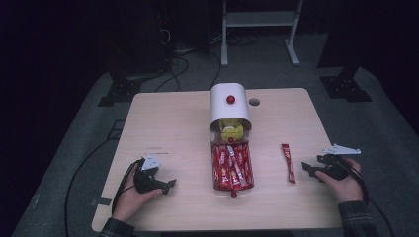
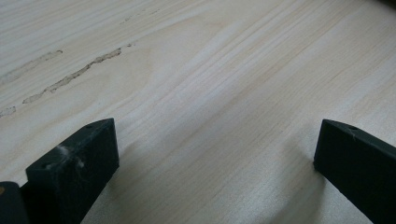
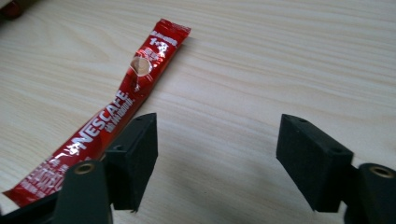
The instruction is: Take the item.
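A white round-topped box (image 1: 228, 106) with a red knob stands at the table's middle, its red drawer (image 1: 232, 168) pulled out toward me and holding several red coffee sticks. One loose red Nescafe stick (image 1: 288, 163) (image 3: 116, 107) lies on the table right of the drawer. My right gripper (image 1: 307, 169) (image 3: 217, 154) rests open just right of that stick, nothing between its jaws. My left gripper (image 1: 170, 184) (image 2: 215, 158) sits open at the front left over bare wood, held by a hand.
The light wooden table (image 1: 163, 123) has a round cable hole (image 1: 254, 102) near its back edge. Yellow items (image 1: 230, 131) sit inside the white box. A white frame (image 1: 259, 19) and dark stands are on the floor behind.
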Action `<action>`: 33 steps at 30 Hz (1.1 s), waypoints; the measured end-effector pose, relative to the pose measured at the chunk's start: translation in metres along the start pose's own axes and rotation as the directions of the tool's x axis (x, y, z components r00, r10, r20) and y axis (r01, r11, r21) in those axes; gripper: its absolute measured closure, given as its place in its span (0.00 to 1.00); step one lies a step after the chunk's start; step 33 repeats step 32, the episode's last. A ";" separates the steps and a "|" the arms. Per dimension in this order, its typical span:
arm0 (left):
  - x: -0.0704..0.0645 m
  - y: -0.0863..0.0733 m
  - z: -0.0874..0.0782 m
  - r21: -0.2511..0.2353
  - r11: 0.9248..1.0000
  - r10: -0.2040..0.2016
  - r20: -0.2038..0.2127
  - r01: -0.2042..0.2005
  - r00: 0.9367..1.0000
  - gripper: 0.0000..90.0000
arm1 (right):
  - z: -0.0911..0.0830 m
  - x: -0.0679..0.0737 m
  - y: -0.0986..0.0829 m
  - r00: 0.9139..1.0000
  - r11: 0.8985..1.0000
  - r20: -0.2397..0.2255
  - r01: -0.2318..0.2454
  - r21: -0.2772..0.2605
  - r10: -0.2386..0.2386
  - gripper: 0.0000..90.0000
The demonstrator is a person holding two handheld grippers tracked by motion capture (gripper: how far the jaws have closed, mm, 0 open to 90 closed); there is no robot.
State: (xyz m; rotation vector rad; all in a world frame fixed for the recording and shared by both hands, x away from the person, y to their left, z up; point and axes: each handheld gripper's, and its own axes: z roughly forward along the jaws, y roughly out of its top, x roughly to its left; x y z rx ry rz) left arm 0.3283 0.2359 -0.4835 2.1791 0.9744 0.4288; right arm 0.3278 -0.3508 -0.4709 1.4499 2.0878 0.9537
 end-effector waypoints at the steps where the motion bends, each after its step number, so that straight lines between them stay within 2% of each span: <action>1: 0.000 0.000 0.000 0.000 1.000 0.000 0.000 0.000 1.000 0.00 | 0.001 0.000 -0.001 1.000 1.000 0.004 0.003 0.002 -0.003 0.29; 15: 0.000 0.000 0.000 -0.001 1.000 0.001 0.001 -0.001 1.000 0.00 | 0.008 -0.005 -0.007 0.999 0.999 0.054 -0.010 0.047 0.007 0.19; 22: 0.000 0.000 0.000 -0.001 1.000 0.001 0.001 -0.001 1.000 0.00 | 0.009 -0.007 -0.010 0.998 0.999 0.058 -0.021 0.031 0.020 0.15; 25: 0.000 0.000 0.000 -0.001 1.000 0.002 0.001 -0.001 1.000 0.00 | 0.010 -0.007 -0.012 0.997 1.000 0.067 -0.027 0.004 0.026 0.13; 33: 0.000 0.000 0.000 -0.001 1.000 0.001 0.001 -0.001 1.000 0.00 | 0.010 -0.007 -0.012 0.997 0.999 0.074 -0.034 0.003 0.033 0.14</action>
